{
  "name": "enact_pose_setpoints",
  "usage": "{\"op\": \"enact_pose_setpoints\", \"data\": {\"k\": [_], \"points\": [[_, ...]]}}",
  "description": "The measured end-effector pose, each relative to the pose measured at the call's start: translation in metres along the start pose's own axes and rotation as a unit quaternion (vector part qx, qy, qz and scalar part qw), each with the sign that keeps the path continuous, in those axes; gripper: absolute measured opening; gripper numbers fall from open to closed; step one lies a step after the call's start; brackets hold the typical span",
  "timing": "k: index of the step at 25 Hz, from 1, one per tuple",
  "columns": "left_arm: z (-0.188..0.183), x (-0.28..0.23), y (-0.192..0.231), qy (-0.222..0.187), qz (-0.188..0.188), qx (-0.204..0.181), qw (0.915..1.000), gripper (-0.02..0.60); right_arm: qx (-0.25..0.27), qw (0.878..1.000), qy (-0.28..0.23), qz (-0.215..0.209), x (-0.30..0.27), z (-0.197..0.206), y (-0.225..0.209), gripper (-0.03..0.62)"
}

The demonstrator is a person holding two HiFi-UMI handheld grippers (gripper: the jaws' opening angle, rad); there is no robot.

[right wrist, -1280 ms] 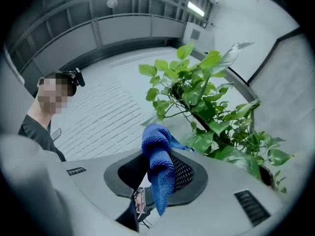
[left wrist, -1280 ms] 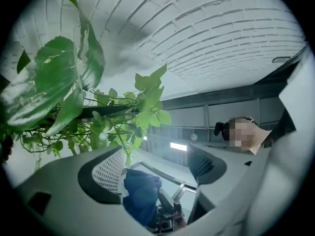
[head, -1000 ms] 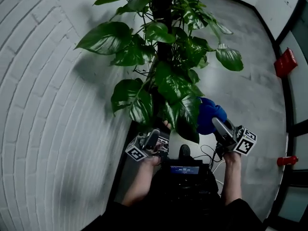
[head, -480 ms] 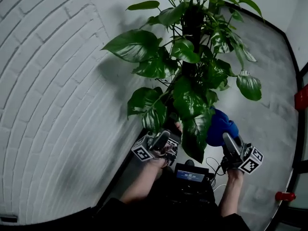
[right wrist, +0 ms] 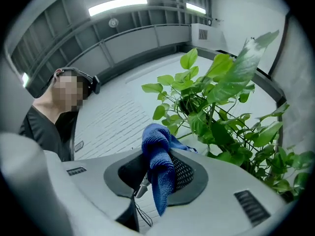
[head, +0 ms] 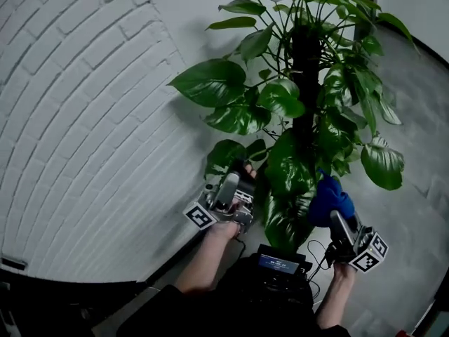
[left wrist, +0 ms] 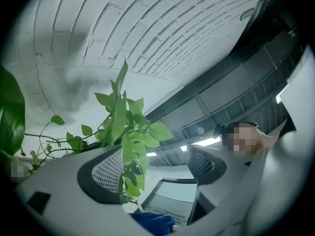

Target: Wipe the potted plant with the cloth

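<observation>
At the left, the white brick wall (head: 84,118) fills most of the view. The potted plant (head: 289,161) stands beside it, right of centre, with its pot hidden under the leaves. My left tool (left wrist: 155,166) is released, its jaws wide apart. A thin leafy stem (left wrist: 129,146) passes by one pad (left wrist: 106,173), but nothing is grasped. My right tool (right wrist: 160,173) is clenched on the blue cloth (head: 328,201), which is just beside the near leaves on the right side of the plant. I think the step now is to bring the cloth onto a leaf. To do it well, I should support the large near leaf (head: 286,220) from behind with the open tool and wipe lightly from stalk to tip, so it does not tear. I count one plant, two tools and one cloth.
</observation>
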State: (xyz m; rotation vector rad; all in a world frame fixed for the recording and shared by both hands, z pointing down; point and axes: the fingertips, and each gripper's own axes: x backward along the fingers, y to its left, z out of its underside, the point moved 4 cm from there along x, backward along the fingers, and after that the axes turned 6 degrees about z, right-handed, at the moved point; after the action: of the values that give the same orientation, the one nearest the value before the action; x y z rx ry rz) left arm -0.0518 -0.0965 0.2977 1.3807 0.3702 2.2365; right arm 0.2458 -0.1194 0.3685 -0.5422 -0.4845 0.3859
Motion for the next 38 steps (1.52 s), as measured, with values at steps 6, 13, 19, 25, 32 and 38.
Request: {"op": "enact_pose_setpoints", "data": {"k": [6,13,19,25,32,38], "points": [[-0.037,-0.006,0.009,0.011,-0.091,-0.088,0.992,0.411,-0.013,0.998,0.012,-0.054,-0.019,0.001,-0.008,0.115],[-0.074,-0.033,0.043,0.002,-0.109,-0.069,0.9917,0.419,0.024,0.998,0.017,-0.062,-0.043,-0.003,0.003,0.115],[-0.097,-0.03,0.079,0.048,-0.094,-0.045,0.9934,0.239,0.099,0.994,0.03,-0.034,-0.105,0.01,0.031,0.115],[-0.101,-0.016,0.091,0.052,-0.017,0.066,0.9963,0.018,0.205,0.977,0.034,0.042,-0.197,-0.009,0.091,0.115],[-0.101,0.004,0.097,0.05,0.026,0.153,0.9867,0.009,0.321,0.93,0.066,0.168,-0.291,-0.031,0.078,0.115],[-0.088,0.02,0.096,0.045,0.032,0.187,0.9808,0.009,0.291,0.926,0.174,0.164,-0.327,0.019,0.035,0.115]]}}
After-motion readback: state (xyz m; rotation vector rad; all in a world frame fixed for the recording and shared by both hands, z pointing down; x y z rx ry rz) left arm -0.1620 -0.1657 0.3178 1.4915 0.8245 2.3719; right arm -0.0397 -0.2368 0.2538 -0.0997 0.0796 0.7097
